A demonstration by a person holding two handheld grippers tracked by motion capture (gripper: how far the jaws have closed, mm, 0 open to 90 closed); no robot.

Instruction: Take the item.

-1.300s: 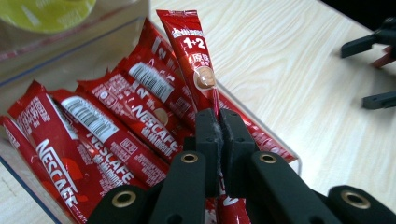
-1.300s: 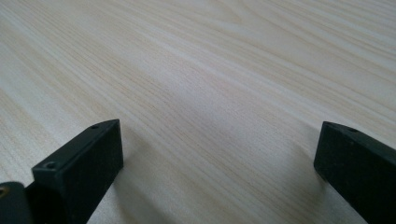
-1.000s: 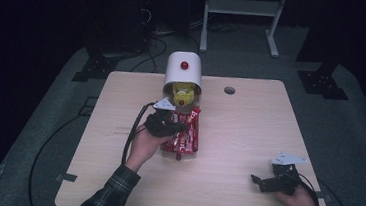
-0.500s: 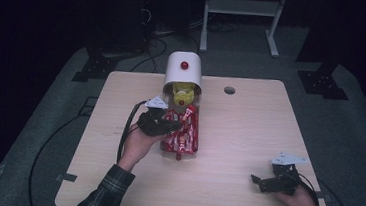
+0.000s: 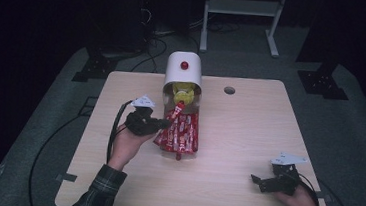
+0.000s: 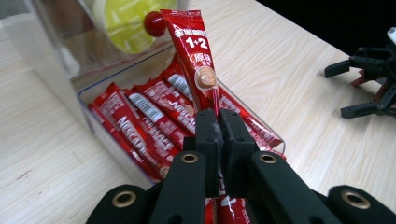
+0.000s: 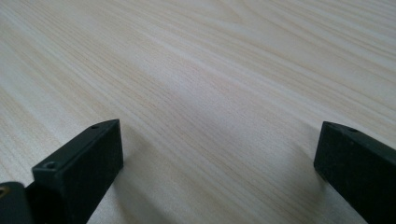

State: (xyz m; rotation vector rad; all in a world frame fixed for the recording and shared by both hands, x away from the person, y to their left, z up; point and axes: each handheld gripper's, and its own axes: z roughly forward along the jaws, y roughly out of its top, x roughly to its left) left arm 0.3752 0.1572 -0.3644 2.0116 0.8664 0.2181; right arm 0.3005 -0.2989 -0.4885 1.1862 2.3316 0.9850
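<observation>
The left gripper [image 6: 218, 140] has its fingers [image 6: 208, 135] clenched on the lower part of a red coffee-mix stick [image 6: 195, 65], which stands tilted up out of a clear tray [image 6: 98, 93] toward the red knob [image 6: 154, 23] on the yellow disc above. More red sticks [image 6: 149, 116] lie side by side in that tray. In the high view, the tray sits at the foot of a white dispenser [image 5: 184, 70] near the far middle of the desk [image 5: 248, 134]. The right gripper [image 5: 264, 183] rests at the near right corner, well apart, its fingers [image 7: 79, 161] released wide over bare wood.
</observation>
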